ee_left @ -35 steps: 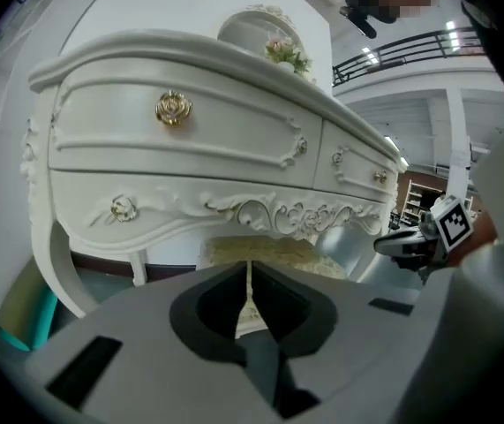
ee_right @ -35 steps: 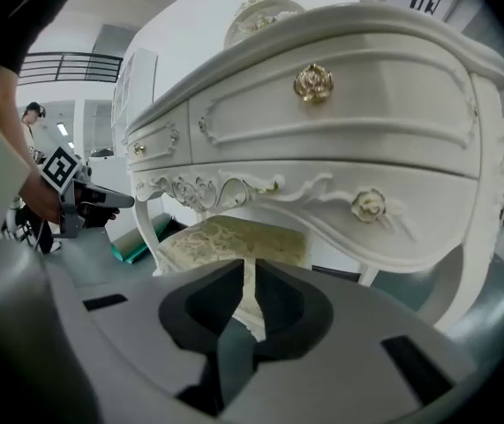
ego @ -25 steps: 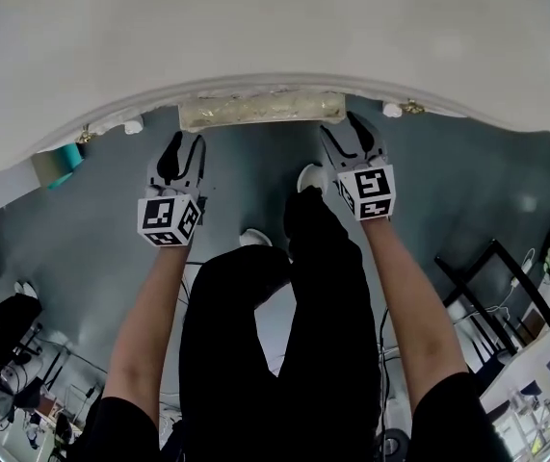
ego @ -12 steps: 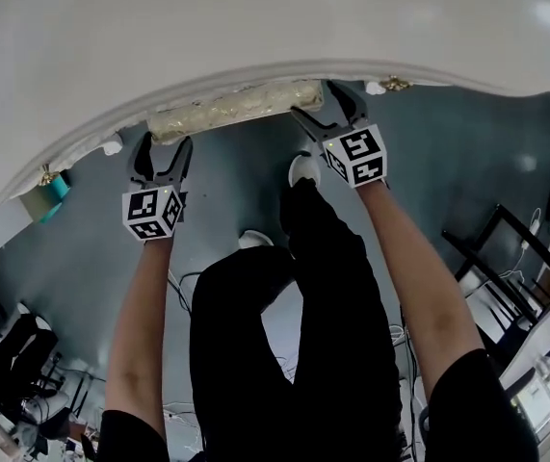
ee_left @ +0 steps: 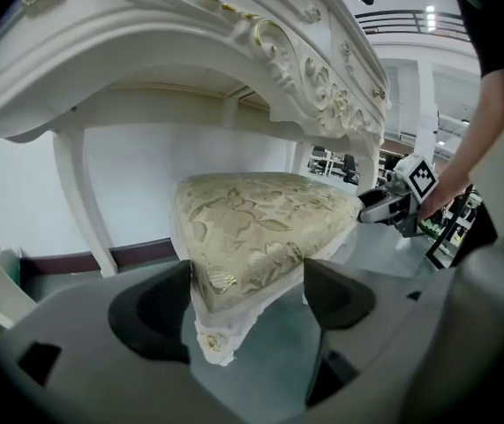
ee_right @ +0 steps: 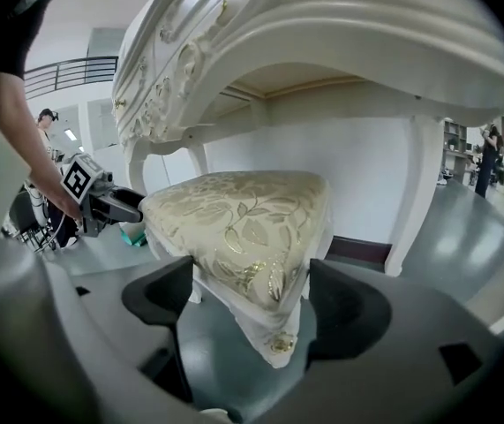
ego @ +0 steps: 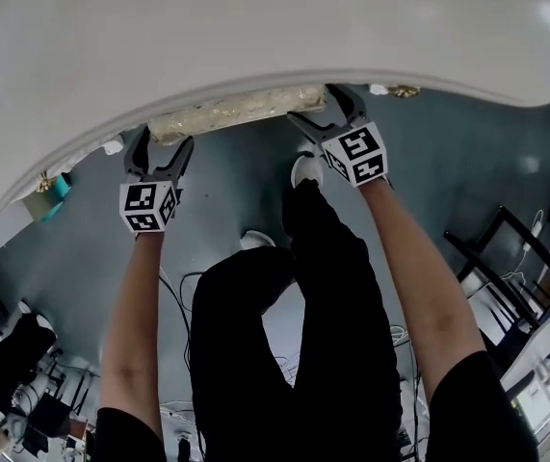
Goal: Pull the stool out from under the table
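Looking steeply down on a broad white carved table [ego: 255, 27], with the cream, gold-patterned brocade stool [ego: 236, 109] tucked under its near edge and only the front strip of the seat showing past that edge from above. Holding the left hand-held gripper [ego: 162, 147] at the stool's left front corner and the right hand-held gripper [ego: 317, 107] at its right front corner, both close to the table's near edge. Opening both pairs of jaws, each with a padded seat corner between the widely spread pads, not clamped on it
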